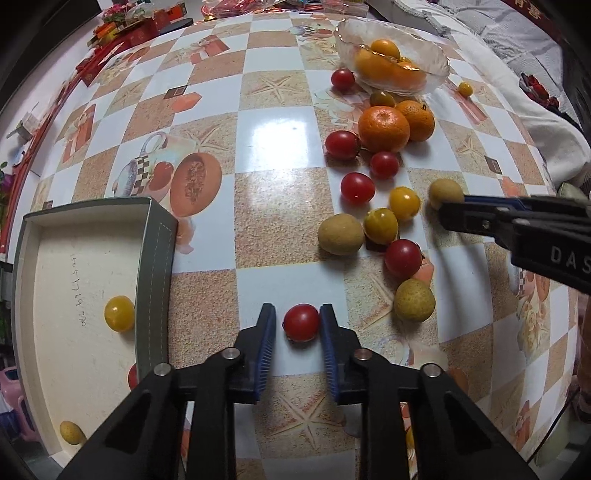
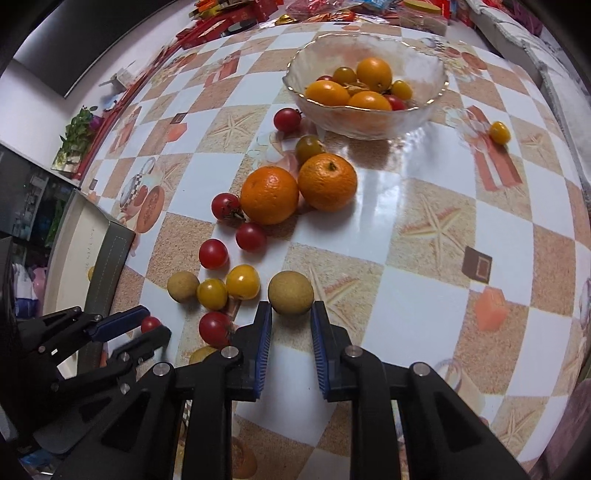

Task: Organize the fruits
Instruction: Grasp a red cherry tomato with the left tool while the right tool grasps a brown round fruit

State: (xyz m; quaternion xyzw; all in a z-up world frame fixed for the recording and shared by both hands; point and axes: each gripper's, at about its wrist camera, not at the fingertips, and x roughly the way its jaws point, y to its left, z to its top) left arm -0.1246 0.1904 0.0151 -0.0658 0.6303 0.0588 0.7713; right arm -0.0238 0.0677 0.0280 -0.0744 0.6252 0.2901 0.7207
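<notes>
My left gripper (image 1: 297, 318) is open with its jaws on either side of a red cherry tomato (image 1: 301, 322) that rests on the table; it also shows in the right wrist view (image 2: 148, 326). My right gripper (image 2: 291, 314) is open with its jaws on either side of a tan longan (image 2: 290, 292), also seen from the left wrist (image 1: 444, 193). Two oranges (image 2: 269, 195) (image 2: 327, 181), several red and yellow cherry tomatoes and more longans (image 1: 340, 234) lie loose on the table. A glass bowl (image 2: 436, 66) holds yellow and orange fruit.
An open grey box (image 1: 155, 251) at the left holds a yellow tomato (image 1: 119, 313), a longan (image 1: 72, 432) and a partly hidden red fruit. A lone yellow tomato (image 2: 499, 132) lies right of the bowl. Red packages (image 1: 125, 33) line the far table edge.
</notes>
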